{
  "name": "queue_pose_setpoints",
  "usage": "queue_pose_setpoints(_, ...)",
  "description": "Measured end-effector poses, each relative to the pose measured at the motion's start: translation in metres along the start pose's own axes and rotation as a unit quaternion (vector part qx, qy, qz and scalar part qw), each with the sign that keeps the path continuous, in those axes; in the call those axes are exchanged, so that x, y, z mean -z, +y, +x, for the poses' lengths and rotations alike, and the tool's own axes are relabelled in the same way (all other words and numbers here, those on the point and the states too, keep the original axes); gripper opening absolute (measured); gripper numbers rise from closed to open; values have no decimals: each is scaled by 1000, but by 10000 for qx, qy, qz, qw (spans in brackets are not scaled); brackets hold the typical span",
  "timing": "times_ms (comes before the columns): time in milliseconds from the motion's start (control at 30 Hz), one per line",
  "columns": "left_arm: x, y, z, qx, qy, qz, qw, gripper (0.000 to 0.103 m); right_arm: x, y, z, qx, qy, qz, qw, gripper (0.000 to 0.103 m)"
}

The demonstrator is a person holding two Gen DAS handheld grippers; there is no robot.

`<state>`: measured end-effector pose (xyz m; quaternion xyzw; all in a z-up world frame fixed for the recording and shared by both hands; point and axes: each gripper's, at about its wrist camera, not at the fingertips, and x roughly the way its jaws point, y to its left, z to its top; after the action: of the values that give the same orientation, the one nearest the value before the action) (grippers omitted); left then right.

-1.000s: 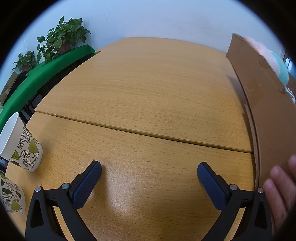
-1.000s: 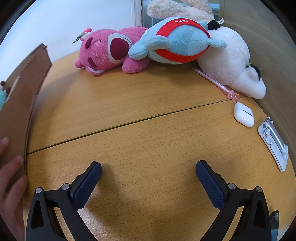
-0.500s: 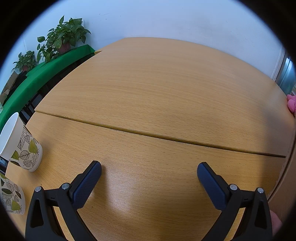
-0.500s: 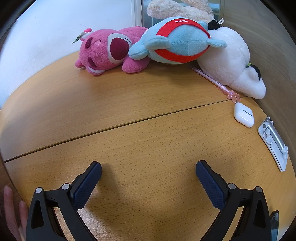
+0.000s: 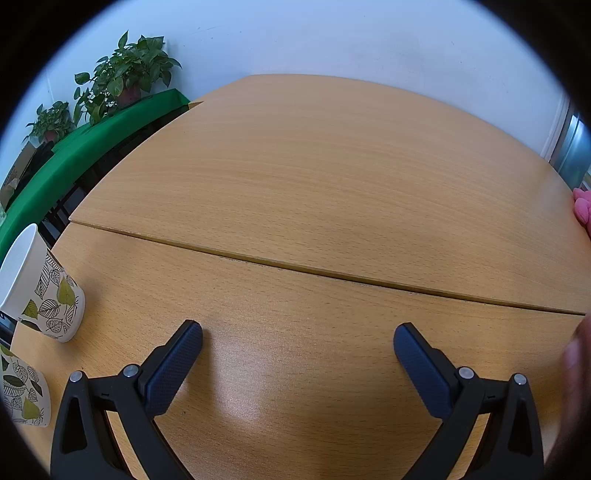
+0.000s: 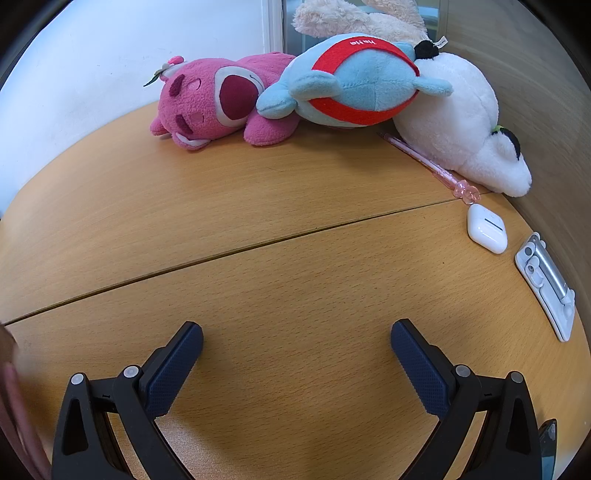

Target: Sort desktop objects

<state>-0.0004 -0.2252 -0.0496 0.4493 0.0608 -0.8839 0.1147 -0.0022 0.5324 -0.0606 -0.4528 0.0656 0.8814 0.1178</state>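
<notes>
My left gripper (image 5: pixel 298 334) is spread wide over bare tabletop (image 5: pixel 314 177), holding nothing. At the left edge stands a leaf-print paper cup (image 5: pixel 40 288), and a second cup (image 5: pixel 22 393) nearer me is cut off by the lens rim. Potted plants (image 5: pixel 125 79) sit on a green surface beyond the table. A pink scrap (image 5: pixel 583 208) shows at the far right, too clipped to identify from here, and a blurred hand (image 5: pixel 572 369) intrudes at the right rim.

My right gripper (image 6: pixel 297 332) is likewise wide apart and empty. At the tabletop's far edge lie a pink plush (image 6: pixel 214 101), a blue-and-red plush (image 6: pixel 354 83) leaning on it, and a white plush (image 6: pixel 461 125); a cream one (image 6: pixel 351 18) behind is mostly hidden. A pink pen (image 6: pixel 428 162) runs partly under the white plush. Near the right edge sit a white earbud case (image 6: pixel 487 228) and a white clip-like gadget (image 6: pixel 546 284) I can't make out.
</notes>
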Motion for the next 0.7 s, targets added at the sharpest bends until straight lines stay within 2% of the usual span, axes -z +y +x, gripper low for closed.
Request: queue_pose_setpoints(700,0,0,0,-3,-2,-4,10000,103,2,2,-1,-3,-5,0,10000,103)
